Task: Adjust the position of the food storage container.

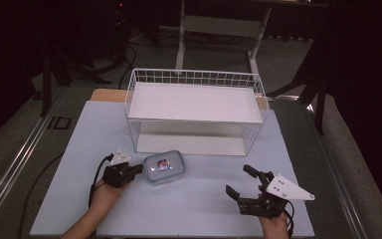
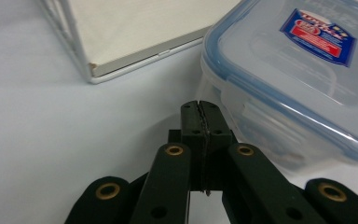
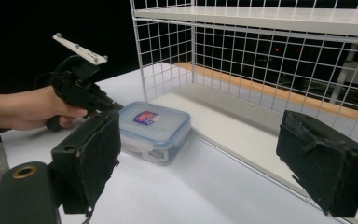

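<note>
The clear lidded box [image 1: 163,167] sits on the worktop [image 1: 189,209] just in front of the wire rack's [image 1: 195,110] near left corner. The left claw [image 1: 137,169], its jaws pressed together and empty, noses against the box's side; this looks like a push toward the rack. The right claw [image 1: 240,181] waits wide open near the worktop's front right corner. Next, a steady level shove is called for.

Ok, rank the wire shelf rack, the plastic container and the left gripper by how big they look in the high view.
1. Wire shelf rack, by far the largest.
2. Plastic container and left gripper: these two look about alike in extent, so I won't rank one over the other.
</note>
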A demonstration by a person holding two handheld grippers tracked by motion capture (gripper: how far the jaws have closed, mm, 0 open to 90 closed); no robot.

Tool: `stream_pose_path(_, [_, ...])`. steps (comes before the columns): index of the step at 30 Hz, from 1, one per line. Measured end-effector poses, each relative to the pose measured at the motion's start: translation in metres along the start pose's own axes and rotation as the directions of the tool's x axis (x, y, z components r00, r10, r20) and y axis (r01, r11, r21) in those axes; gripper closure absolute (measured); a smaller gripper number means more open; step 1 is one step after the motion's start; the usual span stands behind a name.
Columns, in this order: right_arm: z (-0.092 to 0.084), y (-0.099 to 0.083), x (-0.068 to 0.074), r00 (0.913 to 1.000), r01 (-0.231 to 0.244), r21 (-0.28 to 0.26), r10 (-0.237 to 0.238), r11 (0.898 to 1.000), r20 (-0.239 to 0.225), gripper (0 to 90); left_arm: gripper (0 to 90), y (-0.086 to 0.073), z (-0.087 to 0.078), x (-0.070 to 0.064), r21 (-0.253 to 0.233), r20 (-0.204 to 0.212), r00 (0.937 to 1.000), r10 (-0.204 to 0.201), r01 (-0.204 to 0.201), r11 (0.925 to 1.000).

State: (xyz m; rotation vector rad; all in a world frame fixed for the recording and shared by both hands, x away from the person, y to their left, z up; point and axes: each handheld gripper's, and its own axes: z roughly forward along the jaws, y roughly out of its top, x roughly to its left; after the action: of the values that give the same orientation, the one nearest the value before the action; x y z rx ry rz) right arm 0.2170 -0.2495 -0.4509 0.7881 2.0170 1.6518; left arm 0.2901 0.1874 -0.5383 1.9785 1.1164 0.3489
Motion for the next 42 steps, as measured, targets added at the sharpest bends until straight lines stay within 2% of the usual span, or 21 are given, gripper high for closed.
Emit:
stream_pose_path(4, [0.000,0.000,-0.001,1.0000,-0.007,-0.002,0.007,1.000,-0.001,13.8,90.0,-0.004,-0.012,-0.008,-0.003,0.013,0.9999,-0.003,0.003,1.0000])
stream_pose_path(6, [0.001,0.001,-0.001,0.9999,-0.011,-0.001,0.011,1.000,-0.001,14.0,90.0,-0.003,-0.011,-0.009,-0.011,0.025,0.9996,-0.016,0.017,0.9998])
stream_pose_path(8, [0.002,0.001,-0.001,1.0000,-0.006,0.005,0.006,1.000,-0.004,14.1,90.0,0.000,-0.008,-0.010,-0.013,0.007,0.9999,-0.010,0.010,0.9999])
stream_pose_path(14, [0.002,0.000,0.000,1.0000,0.003,0.016,-0.003,1.000,-0.006,14.1,90.0,0.010,0.005,-0.005,-0.020,0.004,0.9996,-0.028,0.028,0.9994])
stream_pose_path(19, [0.002,0.000,-0.001,1.0000,0.003,0.015,-0.003,1.000,-0.009,14.2,90.0,0.020,0.021,-0.010,-0.026,0.002,0.9999,-0.016,0.016,0.9995])
stream_pose_path(24, [0.002,-0.001,0.000,0.9999,-0.004,0.018,0.005,1.000,-0.015,14.2,90.0,0.029,0.035,-0.019,-0.031,0.021,0.9996,-0.017,0.017,0.9994])
stream_pose_path(26, [0.003,-0.001,0.001,0.9998,-0.002,0.018,0.002,1.000,-0.019,14.2,90.0,0.032,0.039,-0.023,-0.030,0.026,0.9997,-0.004,0.004,0.9995])
stream_pose_path(32, [0.005,-0.003,0.001,0.9995,0.005,0.031,-0.004,0.999,-0.031,14.4,90.0,0.041,0.049,-0.038,-0.041,0.061,0.9981,0.004,-0.001,0.9991])
stream_pose_path(36, [0.006,-0.004,0.000,0.9994,0.002,0.040,-0.001,0.999,-0.034,14.4,90.0,0.046,0.056,-0.042,-0.046,0.056,0.9984,0.002,0.001,0.9989])
stream_pose_path(42, [0.005,-0.004,0.000,0.9993,0.005,0.037,-0.003,0.999,-0.037,14.4,90.0,0.052,0.066,-0.050,-0.042,0.076,0.9969,0.018,-0.015,0.9990])
